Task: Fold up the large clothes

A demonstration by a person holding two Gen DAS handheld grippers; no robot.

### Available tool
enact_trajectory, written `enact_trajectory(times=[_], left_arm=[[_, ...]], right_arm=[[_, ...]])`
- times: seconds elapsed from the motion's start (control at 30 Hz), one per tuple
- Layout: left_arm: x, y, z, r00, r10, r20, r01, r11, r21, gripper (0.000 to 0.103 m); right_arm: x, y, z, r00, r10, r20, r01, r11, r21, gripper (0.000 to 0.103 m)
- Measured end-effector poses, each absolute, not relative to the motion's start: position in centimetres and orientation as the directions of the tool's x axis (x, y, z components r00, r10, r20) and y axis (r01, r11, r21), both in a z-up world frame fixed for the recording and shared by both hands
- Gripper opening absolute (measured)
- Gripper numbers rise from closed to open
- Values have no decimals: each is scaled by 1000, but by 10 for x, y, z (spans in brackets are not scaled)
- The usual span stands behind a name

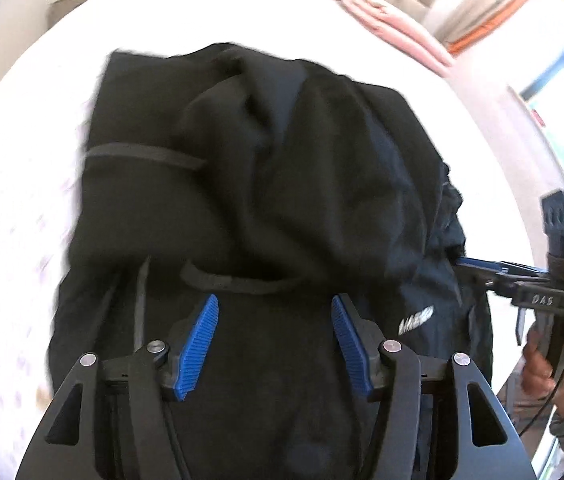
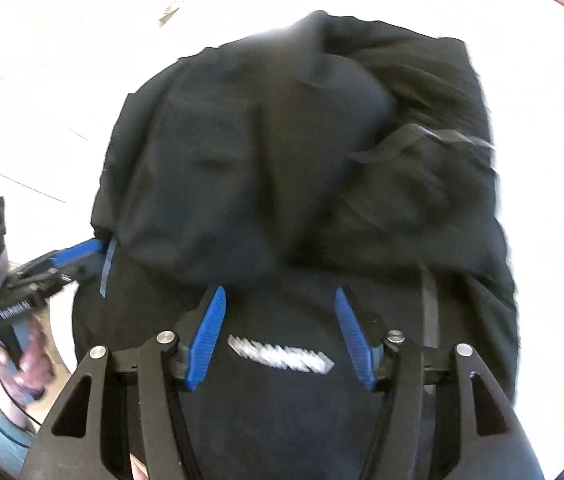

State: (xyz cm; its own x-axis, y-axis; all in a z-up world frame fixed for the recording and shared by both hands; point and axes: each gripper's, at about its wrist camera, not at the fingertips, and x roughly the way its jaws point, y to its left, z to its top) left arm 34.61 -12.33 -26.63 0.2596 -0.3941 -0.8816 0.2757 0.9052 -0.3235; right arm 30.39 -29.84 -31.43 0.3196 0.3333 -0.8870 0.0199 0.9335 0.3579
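Blue-padded jaws of the left gripper (image 1: 274,340) and right gripper (image 2: 280,334) stand apart, gripping nothing, over the bunched black fabric garment (image 1: 266,184) on the white bed (image 1: 14,220). Closing now risks pinching several layers, dragging the fold askew.

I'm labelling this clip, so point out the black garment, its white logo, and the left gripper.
black garment (image 1: 282,168): left wrist view, rumpled top fold.
white logo (image 2: 282,354): right wrist view, lettering's middle.
left gripper (image 1: 274,340): left wrist view, between the open fingertips.

Black garment (image 1: 266,184) on white bed (image 1: 14,216)
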Motion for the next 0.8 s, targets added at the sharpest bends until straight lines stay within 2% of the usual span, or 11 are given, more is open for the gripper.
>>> enact_trajectory(times=[0.3,0.5,0.6,0.7,0.8], left_arm=[[270,-43,-275,194,-225,-955,12,974,-227,61],[220,21,-284,158,-130,-979,-141,978,-153,61],[203,53,-290,146,-124,-982,-223,962,-155,61],[188,67,-306,116,-189,-975,-270,939,-215,61],[173,75,-326,64,-176,-982,-297,936,-188,61]], right_arm=[[234,-361,-350,208,260,-943,153,943,294,61],[190,-379,-357,157,232,-960,129,959,253,61],[178,-378,-356,156,221,-963,122,963,241,61],[164,-388,-350,161,205,-965,126,966,226,65],[154,-398,-354,152,206,-967,154,961,229,67]])
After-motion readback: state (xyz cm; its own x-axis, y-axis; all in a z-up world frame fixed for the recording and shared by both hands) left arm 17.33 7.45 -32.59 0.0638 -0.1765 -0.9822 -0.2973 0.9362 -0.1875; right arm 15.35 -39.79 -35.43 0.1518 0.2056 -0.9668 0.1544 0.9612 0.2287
